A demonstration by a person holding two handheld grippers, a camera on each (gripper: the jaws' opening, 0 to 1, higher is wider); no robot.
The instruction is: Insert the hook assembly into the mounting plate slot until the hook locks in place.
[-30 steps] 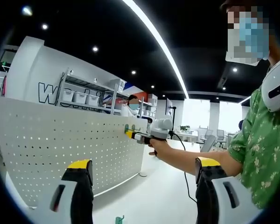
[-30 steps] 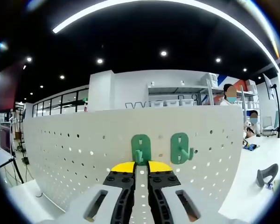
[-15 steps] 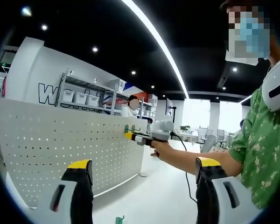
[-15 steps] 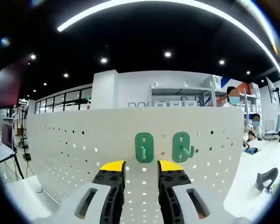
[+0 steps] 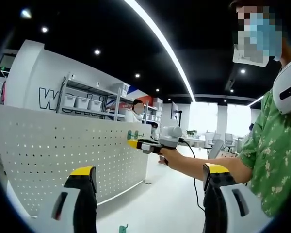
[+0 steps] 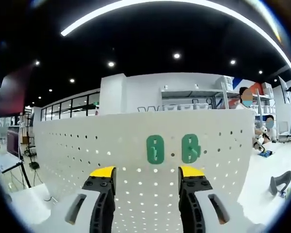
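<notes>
Since a second ago my right tool (image 6: 147, 171) has let go of the left green hook (image 6: 155, 149) and pulled back from the board: then its yellow-tipped jaws were pinched together right at that hook, now they stand wide apart with nothing between them, and the hook sits above the gap, clear of both tips. In the right gripper view both hooks hang on the white perforated mounting plate (image 6: 87, 150), the left one just beside the right green hook (image 6: 190, 148), at the same height, each flat against the plate. In the left gripper view I see the same right tool from the side, held in the person's hand (image 5: 169, 155) with its yellow tip pointing at the plate, near the two hooks but apart from them as far as I can tell. My left tool (image 5: 150, 171) rises from the bottom of its own view with the jaws spread wide and holding nothing, well back from the plate. A small green piece (image 5: 121, 228) lies on the white tabletop (image 5: 155, 204) between those jaws.
</notes>
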